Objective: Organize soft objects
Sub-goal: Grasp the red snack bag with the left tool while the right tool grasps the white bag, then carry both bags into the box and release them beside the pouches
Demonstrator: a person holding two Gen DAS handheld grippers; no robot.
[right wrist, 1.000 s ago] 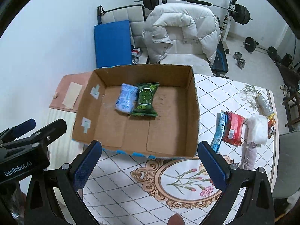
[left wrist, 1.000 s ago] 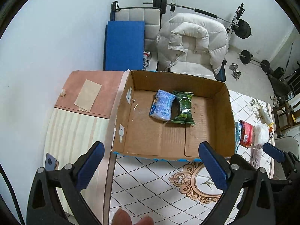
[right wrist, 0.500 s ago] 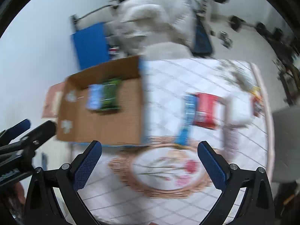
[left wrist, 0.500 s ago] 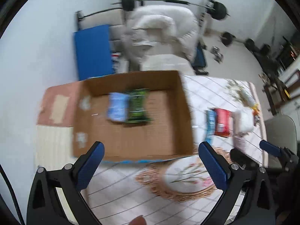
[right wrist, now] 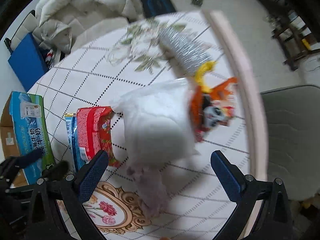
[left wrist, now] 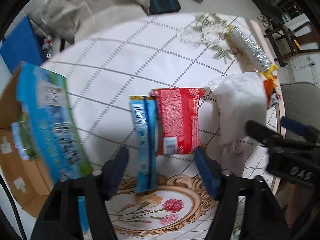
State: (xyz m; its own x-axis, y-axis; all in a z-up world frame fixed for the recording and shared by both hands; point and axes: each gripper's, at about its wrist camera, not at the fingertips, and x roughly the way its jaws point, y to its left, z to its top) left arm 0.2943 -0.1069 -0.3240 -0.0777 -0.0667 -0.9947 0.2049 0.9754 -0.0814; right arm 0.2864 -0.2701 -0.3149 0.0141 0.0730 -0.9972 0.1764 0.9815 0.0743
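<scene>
A white puffer jacket (right wrist: 66, 18) drapes furniture beyond the tablecloth (left wrist: 140, 46).

The left tool (left wrist: 161, 166) hangs with its jaws apart above a blue packet (left wrist: 144, 140), which lies touching a red packet (left wrist: 179, 120) on the table (left wrist: 124, 46). Right of the red packet sits a white plastic bag (left wrist: 240, 104); the right tool (left wrist: 288, 138) shows at the right edge. The cardboard box (left wrist: 46, 116) stands at the left.

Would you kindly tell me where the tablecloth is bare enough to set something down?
Bare cloth lies between the cardboard box and the blue packet, and beyond the red packet. It is crowded around the white bag.
</scene>
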